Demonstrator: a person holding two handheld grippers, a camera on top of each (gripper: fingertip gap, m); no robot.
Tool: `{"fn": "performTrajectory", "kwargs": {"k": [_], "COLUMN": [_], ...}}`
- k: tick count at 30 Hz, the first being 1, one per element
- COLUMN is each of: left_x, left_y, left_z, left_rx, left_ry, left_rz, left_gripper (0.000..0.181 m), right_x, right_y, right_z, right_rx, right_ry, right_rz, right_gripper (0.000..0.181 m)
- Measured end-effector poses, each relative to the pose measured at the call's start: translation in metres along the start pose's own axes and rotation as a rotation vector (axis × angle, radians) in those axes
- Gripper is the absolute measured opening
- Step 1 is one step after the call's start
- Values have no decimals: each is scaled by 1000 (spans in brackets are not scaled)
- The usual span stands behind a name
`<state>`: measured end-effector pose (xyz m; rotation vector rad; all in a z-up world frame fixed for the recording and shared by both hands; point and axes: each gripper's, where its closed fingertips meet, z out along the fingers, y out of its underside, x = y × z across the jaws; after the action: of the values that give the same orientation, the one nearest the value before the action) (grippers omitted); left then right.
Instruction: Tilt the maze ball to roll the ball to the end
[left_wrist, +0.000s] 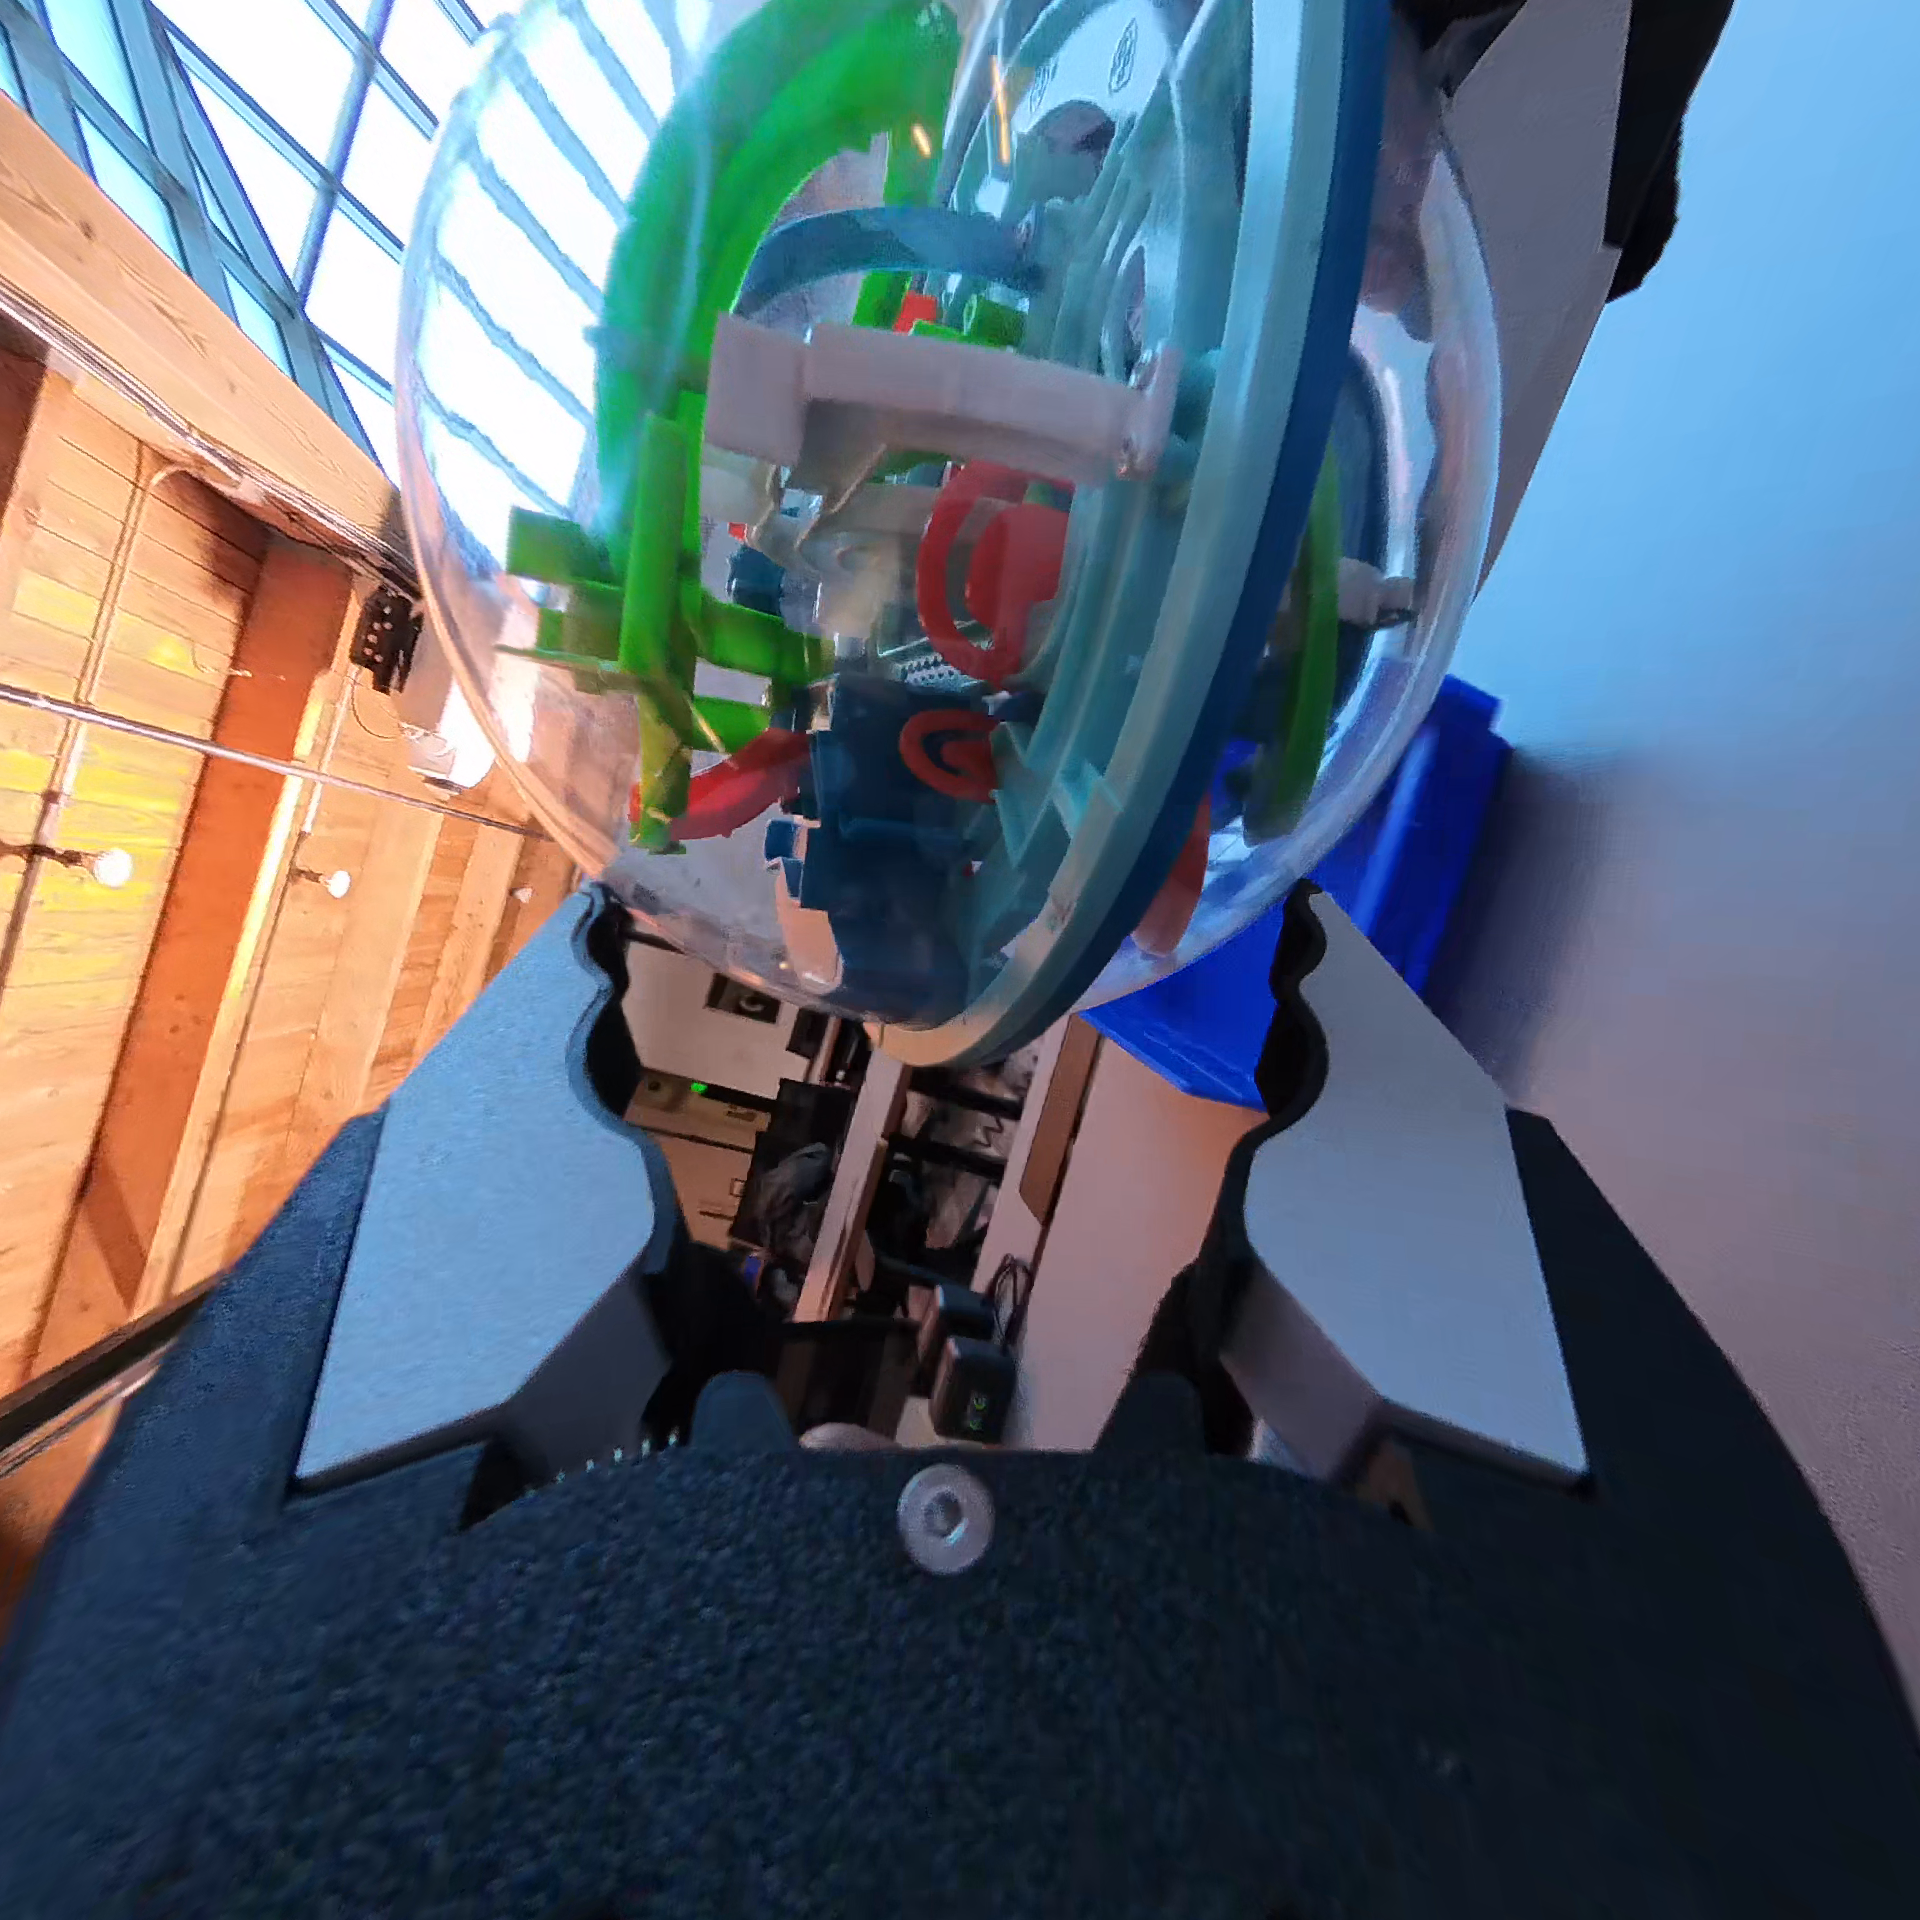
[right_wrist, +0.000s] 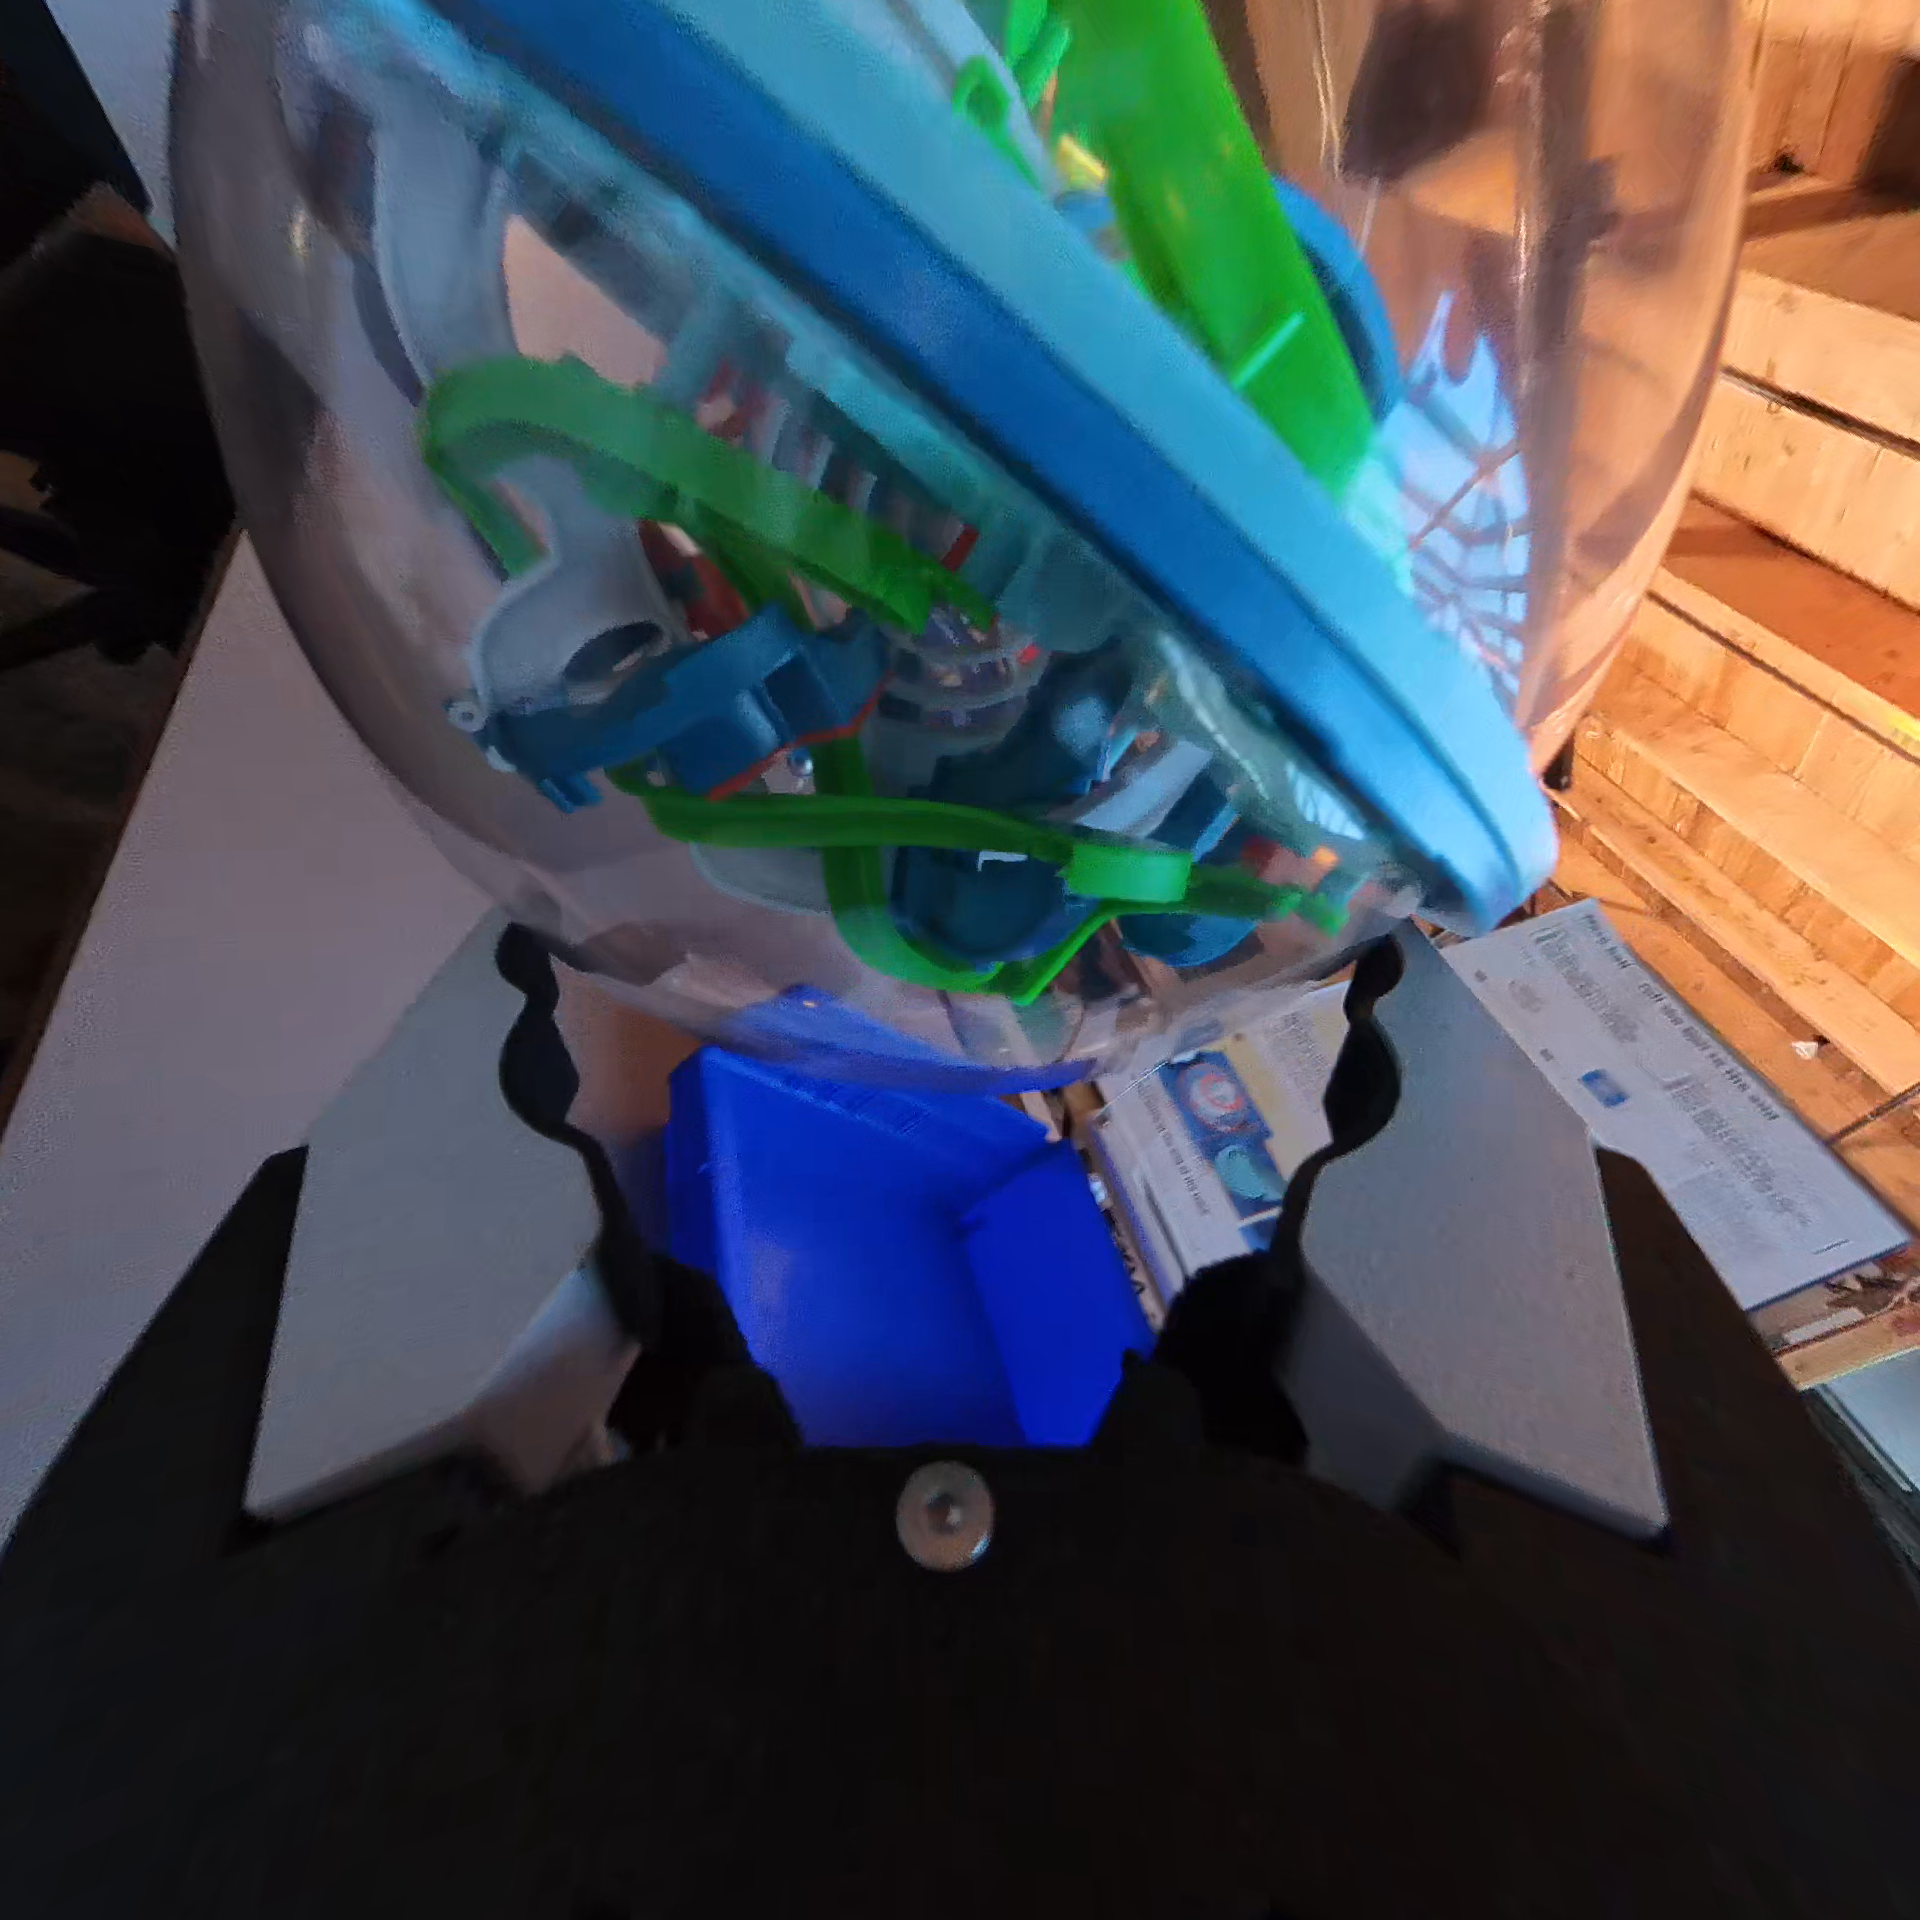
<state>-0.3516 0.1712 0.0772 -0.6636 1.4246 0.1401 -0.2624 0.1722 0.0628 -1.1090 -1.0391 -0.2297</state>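
The maze ball (left_wrist: 935, 468) is a clear sphere with green, red, white and dark blue tracks and a blue ring around its middle. It is held up in the air and tilted. My left gripper (left_wrist: 945, 914) is open wide, and both fingertips (left_wrist: 592, 914) rest against the sphere's near side. My right gripper (right_wrist: 951, 951) is also open wide, with its tips against the opposite side of the maze ball (right_wrist: 831, 520). A grey finger of the right gripper (left_wrist: 1538, 208) shows behind the sphere. I cannot make out the small ball inside.
A blue bin (right_wrist: 883, 1247) sits on the white table (right_wrist: 208, 987) below the sphere; it also shows in the left wrist view (left_wrist: 1403, 883). Printed papers (right_wrist: 1558, 1091) lie beside it. A wooden wall (left_wrist: 156, 623) and windows (left_wrist: 312, 156) lie beyond.
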Motion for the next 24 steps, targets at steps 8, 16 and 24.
{"fn": "performTrajectory", "kwargs": {"k": [8,16,24], "left_x": [-141,-282,-335], "left_y": [-77,-152,-178], "left_z": [6,-8,-16], "left_rx": [207,250,251], "left_ry": [52,1,45], "left_rz": [-71,49,50], "left_gripper": [122,122,122], "right_x": [124,238,275], "right_y": [-106,-217,-259], "right_z": [-24,-45,-49], "right_rx": [-75,-240,-298], "right_ry": [24,168,196], "right_rz": [17,-81,-44], "right_gripper": [146,147,147]}}
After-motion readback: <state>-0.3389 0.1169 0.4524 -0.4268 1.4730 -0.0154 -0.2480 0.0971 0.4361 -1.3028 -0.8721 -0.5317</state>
